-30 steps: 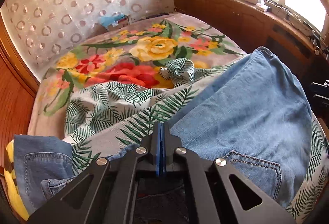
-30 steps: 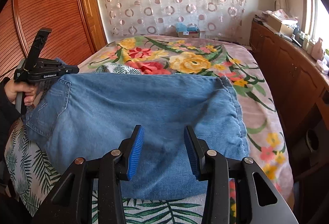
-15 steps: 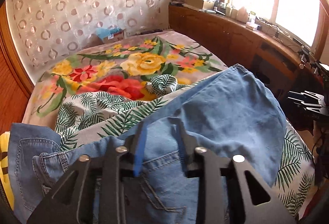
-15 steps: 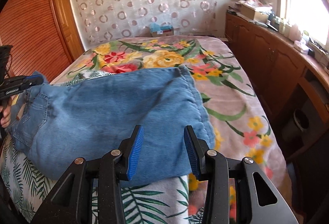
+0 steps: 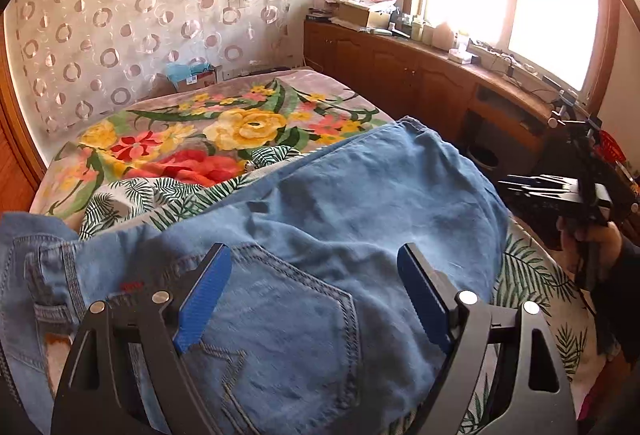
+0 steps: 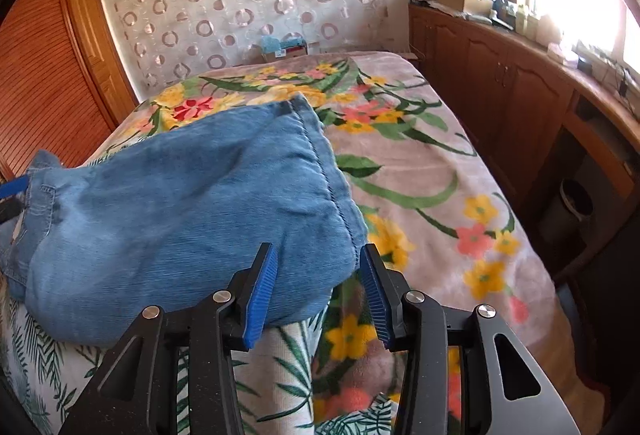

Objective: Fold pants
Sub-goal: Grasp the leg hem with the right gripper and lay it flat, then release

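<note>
Blue denim pants [image 5: 360, 219] lie folded across the bed, back pocket and waistband at my left end, hems at the right end [image 6: 320, 171]. My left gripper [image 5: 314, 295] is wide open and empty, just above the back pocket [image 5: 272, 319]. My right gripper [image 6: 318, 291] is open and empty, its fingers straddling the near corner of the pants' hem end without touching it. The right gripper also shows in the left wrist view [image 5: 560, 191], held in a hand at the bed's right side.
The bed carries a floral blanket [image 6: 420, 171] and a palm-leaf sheet [image 5: 168, 195]. A wooden cabinet [image 6: 520, 83] with clutter runs along the right under the window. A wooden wardrobe [image 6: 48, 75] stands at the left. A patterned curtain [image 5: 140, 15] hangs behind.
My left gripper opened wide and let go of the waistband, which now lies on the bed. My right gripper drew back toward the hem end's near corner, still open.
</note>
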`<state>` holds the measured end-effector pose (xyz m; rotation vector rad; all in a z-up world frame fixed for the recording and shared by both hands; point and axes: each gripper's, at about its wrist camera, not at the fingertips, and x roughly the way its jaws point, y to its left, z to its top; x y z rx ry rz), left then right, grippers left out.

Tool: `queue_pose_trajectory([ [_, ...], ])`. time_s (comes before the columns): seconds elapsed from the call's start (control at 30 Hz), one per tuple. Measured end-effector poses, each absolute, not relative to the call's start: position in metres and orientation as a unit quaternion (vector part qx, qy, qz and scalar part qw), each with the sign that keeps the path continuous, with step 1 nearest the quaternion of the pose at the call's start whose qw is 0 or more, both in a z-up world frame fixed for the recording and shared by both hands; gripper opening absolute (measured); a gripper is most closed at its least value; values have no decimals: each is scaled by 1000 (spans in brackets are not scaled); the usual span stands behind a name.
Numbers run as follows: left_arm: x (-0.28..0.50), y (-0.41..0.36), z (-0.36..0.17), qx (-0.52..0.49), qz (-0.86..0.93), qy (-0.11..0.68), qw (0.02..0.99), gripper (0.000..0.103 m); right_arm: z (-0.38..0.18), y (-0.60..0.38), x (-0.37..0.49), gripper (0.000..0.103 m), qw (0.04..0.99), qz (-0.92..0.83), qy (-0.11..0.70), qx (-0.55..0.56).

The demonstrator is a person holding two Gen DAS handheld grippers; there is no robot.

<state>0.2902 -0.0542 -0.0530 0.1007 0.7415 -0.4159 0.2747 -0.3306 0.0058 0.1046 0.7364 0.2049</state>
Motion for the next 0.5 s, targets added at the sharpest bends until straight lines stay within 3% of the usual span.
queue_pose_trajectory([
  [0.43,237,-46,-49,45,-178,347,920,85,9,-340,295,44,905,112,402,85],
  [0.5,231,-45,-49,44,-176,345,921,85,9,-341,298,35,899,128,406,99],
])
